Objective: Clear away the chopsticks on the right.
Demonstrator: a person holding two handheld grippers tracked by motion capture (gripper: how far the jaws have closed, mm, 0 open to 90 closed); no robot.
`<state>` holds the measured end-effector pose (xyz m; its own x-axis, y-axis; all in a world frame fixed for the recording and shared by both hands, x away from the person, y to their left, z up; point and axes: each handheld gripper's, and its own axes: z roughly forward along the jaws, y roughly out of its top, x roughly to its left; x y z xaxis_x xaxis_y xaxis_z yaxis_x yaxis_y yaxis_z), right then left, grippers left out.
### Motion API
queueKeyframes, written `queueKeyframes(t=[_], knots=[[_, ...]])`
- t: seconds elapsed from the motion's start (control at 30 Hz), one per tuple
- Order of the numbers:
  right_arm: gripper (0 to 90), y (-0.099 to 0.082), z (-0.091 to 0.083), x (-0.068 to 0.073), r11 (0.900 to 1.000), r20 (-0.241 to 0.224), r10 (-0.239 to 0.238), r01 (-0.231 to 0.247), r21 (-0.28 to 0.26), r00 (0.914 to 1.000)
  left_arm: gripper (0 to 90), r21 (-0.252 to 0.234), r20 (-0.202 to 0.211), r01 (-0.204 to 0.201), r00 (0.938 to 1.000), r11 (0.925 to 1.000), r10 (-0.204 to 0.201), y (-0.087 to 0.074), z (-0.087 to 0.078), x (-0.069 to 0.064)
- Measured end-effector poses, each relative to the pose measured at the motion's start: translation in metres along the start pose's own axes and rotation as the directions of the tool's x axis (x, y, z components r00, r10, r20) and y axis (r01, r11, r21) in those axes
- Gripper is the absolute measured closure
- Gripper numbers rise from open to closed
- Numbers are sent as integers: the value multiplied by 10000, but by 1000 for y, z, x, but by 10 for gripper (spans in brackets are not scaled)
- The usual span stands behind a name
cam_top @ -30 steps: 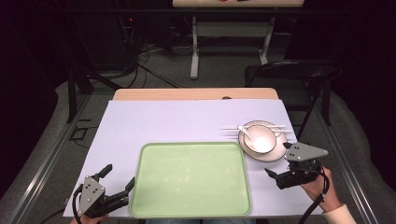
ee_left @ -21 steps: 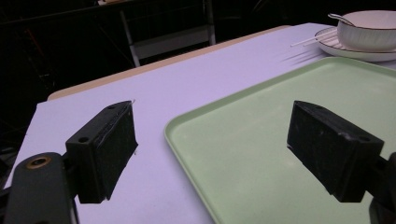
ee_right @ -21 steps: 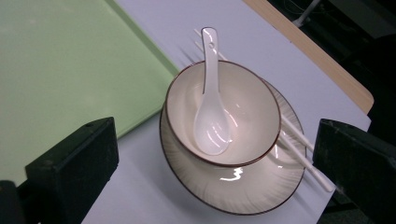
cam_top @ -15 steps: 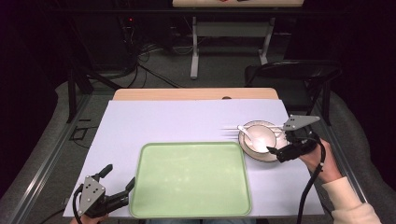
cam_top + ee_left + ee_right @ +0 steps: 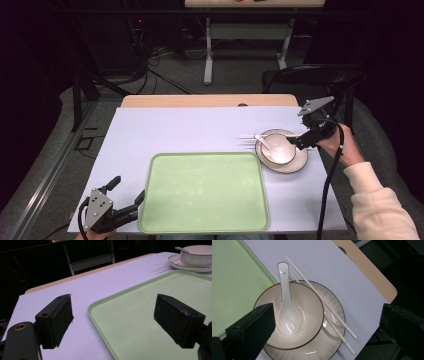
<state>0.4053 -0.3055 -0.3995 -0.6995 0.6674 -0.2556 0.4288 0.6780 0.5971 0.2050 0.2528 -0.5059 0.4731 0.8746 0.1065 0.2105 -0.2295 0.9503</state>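
Note:
A pale green tray (image 5: 205, 192) lies at the table's near middle. To its far right, a white bowl (image 5: 280, 150) holding a white spoon (image 5: 265, 142) stands on a ribbed plate (image 5: 295, 165). White chopsticks (image 5: 247, 139) lie across the plate's far side. My right gripper (image 5: 298, 141) is open, hovering over the bowl's right rim. In the right gripper view its jaws straddle the bowl (image 5: 309, 305), spoon (image 5: 287, 315) and chopsticks (image 5: 322, 300) from above. My left gripper (image 5: 127, 191) is open at the tray's near-left corner, with the tray rim (image 5: 100, 315) between its jaws.
A lilac sheet (image 5: 190, 130) covers the table, with a wooden strip (image 5: 210, 101) along the far edge. A dark chair (image 5: 320, 75) stands behind the right corner. The sheet left of the tray is bare.
My right gripper has travelled from beside the plate's near right to the bowl's far-right rim. The left gripper, tray and dishes have stayed put.

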Motion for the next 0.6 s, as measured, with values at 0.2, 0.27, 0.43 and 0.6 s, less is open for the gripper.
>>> queueKeyframes(t=[0.2, 0.27, 0.43, 0.6], knots=[[0, 10, 15, -21, 9978, -37, 57, -54, 657, 10000, 154, 4, -3, -43, 10000, 10000, 43, 0, 0, 0], [0, 12, 21, -27, 9963, -51, 59, -55, 854, 10000, 154, 0, 10, -7, 10000, 10000, 7, 0, 0, 0], [0, 15, 39, -39, 9891, -185, 32, -4, 1472, 9998, 154, 13, 15, -30, 10000, 10000, 30, 0, 0, 0], [60, 17, 55, -48, 9800, -155, 56, -24, 1989, 9999, 154, 22, 22, -36, 10000, 10000, 35, 0, 0, 0]])
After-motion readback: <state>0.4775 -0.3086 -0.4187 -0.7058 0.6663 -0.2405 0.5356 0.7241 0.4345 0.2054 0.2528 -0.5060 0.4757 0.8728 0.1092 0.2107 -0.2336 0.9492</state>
